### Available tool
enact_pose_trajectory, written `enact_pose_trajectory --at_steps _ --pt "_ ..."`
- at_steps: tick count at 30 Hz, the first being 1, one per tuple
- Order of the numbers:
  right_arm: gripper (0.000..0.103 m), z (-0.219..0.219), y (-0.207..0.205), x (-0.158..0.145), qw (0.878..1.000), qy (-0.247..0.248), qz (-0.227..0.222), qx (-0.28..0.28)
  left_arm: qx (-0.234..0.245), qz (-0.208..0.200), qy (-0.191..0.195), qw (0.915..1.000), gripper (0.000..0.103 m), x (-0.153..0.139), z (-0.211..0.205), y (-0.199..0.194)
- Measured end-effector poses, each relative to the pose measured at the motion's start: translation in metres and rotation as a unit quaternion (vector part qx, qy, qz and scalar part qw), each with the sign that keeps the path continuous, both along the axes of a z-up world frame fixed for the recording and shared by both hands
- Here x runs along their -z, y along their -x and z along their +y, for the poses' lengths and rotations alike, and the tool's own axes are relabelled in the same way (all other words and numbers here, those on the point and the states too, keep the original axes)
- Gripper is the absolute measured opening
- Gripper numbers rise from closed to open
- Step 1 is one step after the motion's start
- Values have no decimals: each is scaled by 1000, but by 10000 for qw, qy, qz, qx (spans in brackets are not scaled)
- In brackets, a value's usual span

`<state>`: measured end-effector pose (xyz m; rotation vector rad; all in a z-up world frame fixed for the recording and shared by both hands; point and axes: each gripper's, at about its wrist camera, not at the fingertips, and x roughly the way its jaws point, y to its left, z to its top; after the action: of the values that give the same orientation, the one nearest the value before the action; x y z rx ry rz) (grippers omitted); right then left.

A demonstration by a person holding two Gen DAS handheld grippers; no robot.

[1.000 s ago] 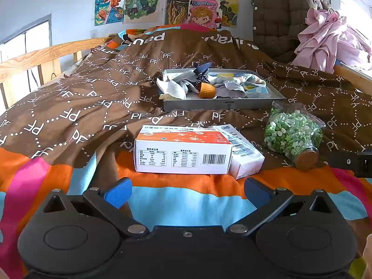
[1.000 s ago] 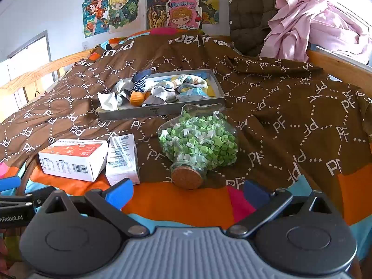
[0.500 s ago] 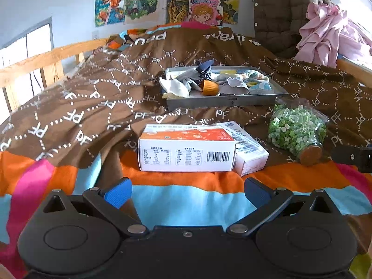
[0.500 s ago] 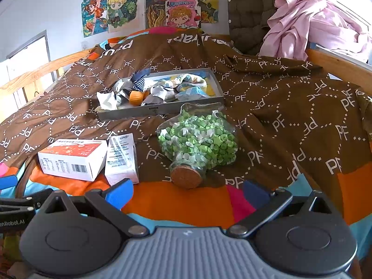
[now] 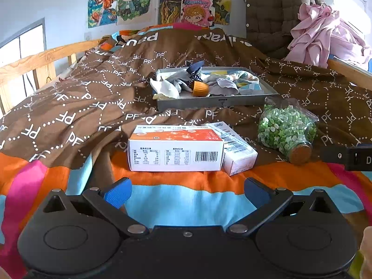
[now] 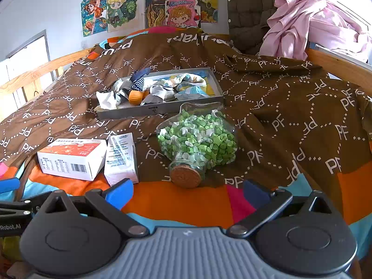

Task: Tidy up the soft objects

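Two hand-held grippers hover low over the near edge of the bed (image 5: 69, 121), and both are released: the left hand-held gripper (image 5: 187, 191) and the right hand-held gripper (image 6: 188, 191) each show their blue fingers spread wide with nothing between them.

The soft objects are a heap of small cloth pieces (image 6: 162, 88), probably socks, and they lie crumpled inside a grey tray (image 5: 218, 101) far up on the brown cover. One striped piece (image 6: 138, 81) stands a little above the others, and a white piece (image 5: 166, 88) hangs over the left rim of the tray. An orange cup (image 5: 200, 89) lies tilted among them.

Between the grippers and the tray are two cartons (image 5: 176, 150) that touch each other, and a glass bottle of green paper stars (image 6: 197, 139) lying on its side with its cork toward the camera.

The cloth seems light and limp, so it will fold and hang when lifted. A pinch on a raised fold or on the overhanging white edge looks best. The bottle looks fragile and may roll, so the reach should pass around it.
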<state>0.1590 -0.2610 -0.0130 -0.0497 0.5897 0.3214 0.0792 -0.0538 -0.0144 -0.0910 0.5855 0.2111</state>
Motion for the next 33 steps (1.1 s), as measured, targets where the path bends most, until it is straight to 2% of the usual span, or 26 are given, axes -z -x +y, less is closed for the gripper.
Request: enact_pose_trajectory --at_steps 33 --pt "103 0 -1 0 10000 4 10 -1 4 61 26 10000 102 2 0 0"
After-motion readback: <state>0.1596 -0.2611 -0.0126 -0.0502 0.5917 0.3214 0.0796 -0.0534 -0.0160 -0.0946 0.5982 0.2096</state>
